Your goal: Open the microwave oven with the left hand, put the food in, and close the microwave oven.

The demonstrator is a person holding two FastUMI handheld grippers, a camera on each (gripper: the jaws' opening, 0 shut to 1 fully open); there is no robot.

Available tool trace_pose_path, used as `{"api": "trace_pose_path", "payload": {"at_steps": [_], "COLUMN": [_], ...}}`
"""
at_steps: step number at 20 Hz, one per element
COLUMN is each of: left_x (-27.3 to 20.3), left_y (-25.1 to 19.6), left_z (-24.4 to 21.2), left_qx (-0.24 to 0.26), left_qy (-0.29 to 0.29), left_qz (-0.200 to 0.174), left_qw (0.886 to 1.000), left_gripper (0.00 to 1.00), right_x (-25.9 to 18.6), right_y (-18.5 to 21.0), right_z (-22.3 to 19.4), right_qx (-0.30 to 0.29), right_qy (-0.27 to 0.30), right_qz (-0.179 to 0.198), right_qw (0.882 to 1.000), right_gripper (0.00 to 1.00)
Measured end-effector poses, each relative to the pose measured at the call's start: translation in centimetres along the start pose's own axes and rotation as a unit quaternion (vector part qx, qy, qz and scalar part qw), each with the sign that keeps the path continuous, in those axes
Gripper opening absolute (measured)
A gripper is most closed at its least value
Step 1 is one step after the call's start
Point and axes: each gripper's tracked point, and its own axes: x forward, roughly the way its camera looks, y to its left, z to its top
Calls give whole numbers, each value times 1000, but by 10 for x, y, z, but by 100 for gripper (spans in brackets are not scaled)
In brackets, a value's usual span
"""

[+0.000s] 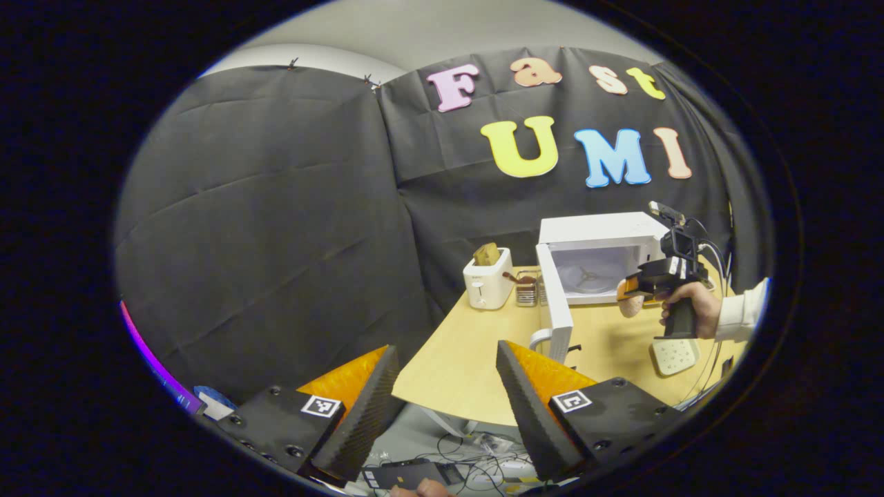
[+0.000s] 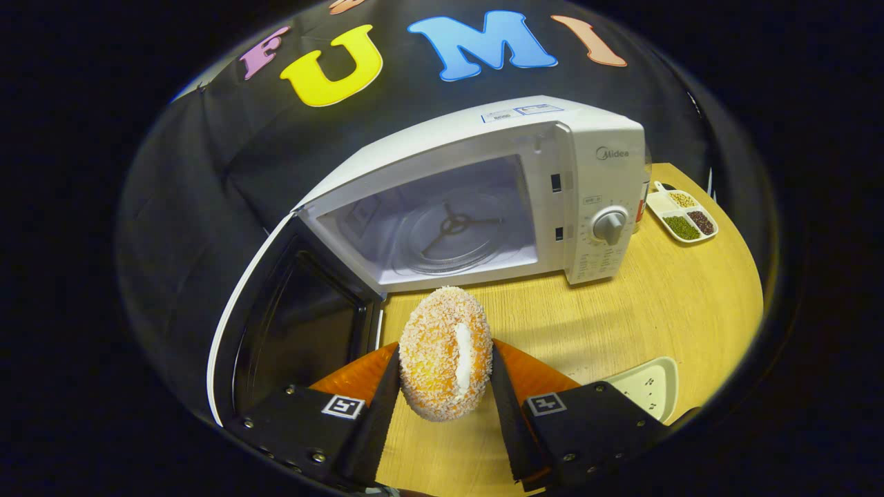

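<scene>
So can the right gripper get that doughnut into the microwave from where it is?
Probably yes. The right gripper holds the doughnut just in front of the microwave, whose door is swung wide open to the side, and nothing stands before the bare turntable.

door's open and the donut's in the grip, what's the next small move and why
Probably ease the right hand-held gripper forward to carry the donut into the microwave cavity. The door stands swung wide, the glass turntable is bare, and the donut is pinched upright just short of the opening.
</scene>
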Motion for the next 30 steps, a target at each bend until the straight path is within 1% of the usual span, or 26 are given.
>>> {"api": "trace_pose_path", "payload": {"at_steps": [3,4,5,6,7,8,9,10,11,12,13,14,15,16,17,18,21,22,23,24,25,26,27,28,29,30], "left_x": [14,17,20,21,23,25,26,27,27,27,26,25,24,23,20,19,15,14,13,12,12,12,12,12,12,12], "left_y": [-11,-14,-16,-18,-19,-18,-17,-15,-13,-12,-12,-12,-11,-10,-10,-9,-5,-4,-4,-3,-4,-4,-4,-4,-4,-4], "left_z": [4,4,3,3,1,-1,-3,-4,-6,-7,-9,-11,-13,-13,-14,-15,-21,-22,-24,-25,-26,-25,-25,-24,-24,-24], "left_qx": [0,3,6,8,9,8,5,-1,-8,-14,-18,-21,-21,-20,-19,-21,-32,-36,-40,-44,-46,-47,-47,-48,-48,-48], "left_qy": [24,33,42,51,58,66,73,79,84,89,93,98,100,102,104,106,113,115,116,117,118,118,117,115,115,115], "left_qz": [9,12,15,17,20,25,30,36,42,48,53,57,60,65,69,72,82,85,88,89,90,91,91,90,89,88], "left_qw": [1000,999,999,999,998,998,997,996,996,995,994,993,993,992,992,991,990,989,988,988,988,988,988,988,988,988], "left_gripper": [100,95,95,91,95,95,95,100,99,99,99,99,100,99,99,99,99,100,100,100,100,98,95,95,95,95], "right_x": [45,59,72,83,94,103,114,121,129,135,141,145,151,155,159,164,180,183,182,183,181,182,179,180,177,175], "right_y": [9,13,17,19,21,22,18,12,11,10,8,8,7,5,1,-3,-11,-10,-12,-18,-20,-18,-13,-18,-20,-21], "right_z": [18,28,38,45,49,52,54,56,59,64,72,81,90,96,100,102,96,97,98,96,96,95,96,96,96,98], "right_qx": [35,39,40,42,49,57,61,63,67,72,77,80,83,87,88,88,71,72,74,77,79,81,82,82,83,85], "right_qy": [-15,-35,-57,-75,-83,-90,-95,-97,-101,-108,-119,-138,-153,-164,-176,-185,-168,-174,-175,-172,-170,-169,-171,-171,-171,-173], "right_qz": [14,23,26,30,34,35,23,11,7,3,1,1,-2,-12,-22,-34,-50,-46,-54,-70,-73,-73,-67,-79,-82,-83], "right_qw": [999,998,997,996,995,994,993,993,993,992,990,987,985,983,980,978,982,981,980,980,979,980,980,979,978,978], "right_gripper": [70,70,70,67,70,70,67,70,70,67,67,70,70,70,74,73,74,75,75,76,78,79,84,92,98,98]}}
